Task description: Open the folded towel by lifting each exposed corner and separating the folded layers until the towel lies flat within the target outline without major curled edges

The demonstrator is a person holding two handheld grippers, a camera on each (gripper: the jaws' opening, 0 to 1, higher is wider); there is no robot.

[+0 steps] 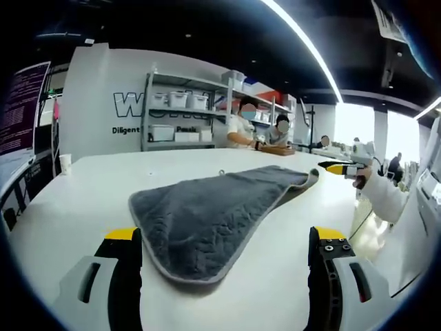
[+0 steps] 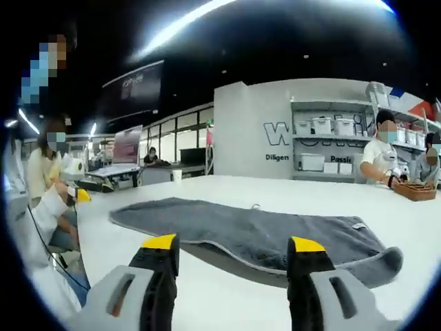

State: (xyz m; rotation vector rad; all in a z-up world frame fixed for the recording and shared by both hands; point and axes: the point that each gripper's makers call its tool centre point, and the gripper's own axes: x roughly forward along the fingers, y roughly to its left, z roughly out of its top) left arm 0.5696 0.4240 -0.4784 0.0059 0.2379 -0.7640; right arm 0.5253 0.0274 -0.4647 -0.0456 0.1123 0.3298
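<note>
A grey towel [image 1: 213,217] with a lighter hem lies spread on the white table [image 1: 89,200]. Its far right corner [image 1: 309,179] is curled over. My left gripper [image 1: 224,236] stands open low over the near hem, one jaw on each side of the towel's end, holding nothing. The right gripper [image 1: 342,167], held by a white-sleeved hand, hovers just past the curled corner. In the right gripper view the towel [image 2: 269,231] stretches across the table, its right end [image 2: 386,262] rolled up. My right gripper [image 2: 234,245] is open just before the long hem. The left gripper [image 2: 77,194] hovers beyond the towel's left end.
A paper cup [image 1: 65,163] stands near the table's far left edge. A wooden tray [image 2: 415,191] sits on the table's far right, by seated people [image 2: 381,155]. Shelves with white bins [image 1: 178,114] line the back wall. Bare table surrounds the towel.
</note>
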